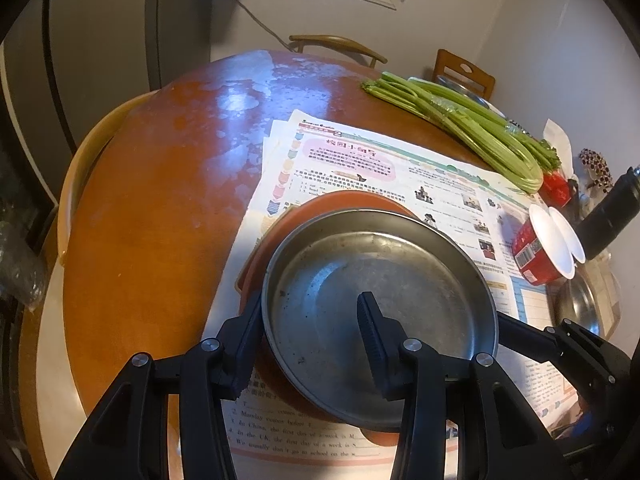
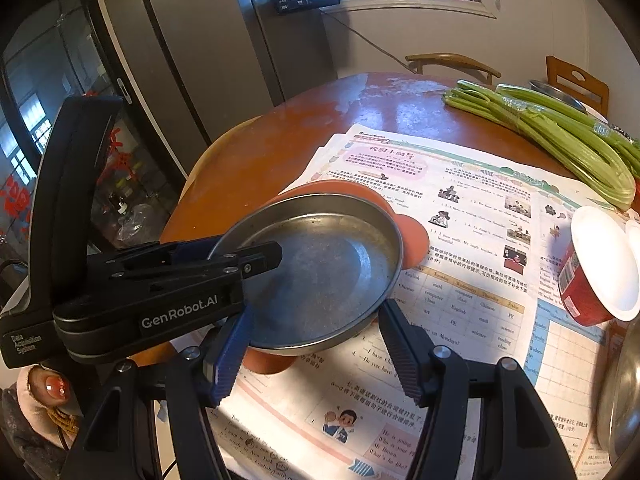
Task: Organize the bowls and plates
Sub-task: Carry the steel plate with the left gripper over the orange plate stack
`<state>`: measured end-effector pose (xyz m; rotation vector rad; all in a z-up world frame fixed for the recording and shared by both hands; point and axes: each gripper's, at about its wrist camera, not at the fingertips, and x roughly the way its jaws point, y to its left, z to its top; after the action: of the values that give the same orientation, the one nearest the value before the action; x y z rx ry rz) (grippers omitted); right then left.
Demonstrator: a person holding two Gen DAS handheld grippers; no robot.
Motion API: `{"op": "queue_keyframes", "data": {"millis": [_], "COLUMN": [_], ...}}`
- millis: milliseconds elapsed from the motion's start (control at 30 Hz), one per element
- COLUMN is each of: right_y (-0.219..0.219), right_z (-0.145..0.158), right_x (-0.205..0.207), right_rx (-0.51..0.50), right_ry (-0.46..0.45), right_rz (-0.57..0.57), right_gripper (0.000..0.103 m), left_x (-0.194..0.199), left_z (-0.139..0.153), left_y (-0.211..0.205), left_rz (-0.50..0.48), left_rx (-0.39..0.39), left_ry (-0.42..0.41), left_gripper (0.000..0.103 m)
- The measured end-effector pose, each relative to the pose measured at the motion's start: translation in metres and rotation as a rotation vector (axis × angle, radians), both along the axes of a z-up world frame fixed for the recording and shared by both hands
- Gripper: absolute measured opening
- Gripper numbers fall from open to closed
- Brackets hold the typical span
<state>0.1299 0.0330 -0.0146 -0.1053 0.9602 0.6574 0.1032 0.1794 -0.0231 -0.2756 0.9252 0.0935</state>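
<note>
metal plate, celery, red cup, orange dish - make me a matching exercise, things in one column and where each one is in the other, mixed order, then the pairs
Things:
1. metal plate
2. celery
3. red cup
4. orange dish

Places:
A. lying on its side on the newspaper, white inside showing
B. directly under the metal plate
C. at the far edge of the table, beyond the newspaper
D. rim pinched by the left gripper

Pairs: 1-D, 2-C, 3-A, 4-B

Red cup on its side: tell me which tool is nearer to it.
Right. The right tool sits at the steel plate's edge nearest the red cup; the left tool clamps the plate's opposite rim, with the plate lying between.
</note>
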Motion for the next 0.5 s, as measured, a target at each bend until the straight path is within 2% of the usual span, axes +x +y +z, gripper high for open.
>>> {"op": "queue_keyframes", "data": {"millis": [500], "right_y": [0.0057], "right_z": [-0.0103], "right_x": [0.009], "right_rx": [-0.021], "right_ry": [-0.007], "right_rz": [-0.013], "right_gripper": [0.065], "left_x": [0.0009], "left_z": [-0.001], "left_y": [0.0009], "left_rz": [-0.013], "left_rx": [0.003], "left_ry": [-0.003], "left_gripper": [0.049]}}
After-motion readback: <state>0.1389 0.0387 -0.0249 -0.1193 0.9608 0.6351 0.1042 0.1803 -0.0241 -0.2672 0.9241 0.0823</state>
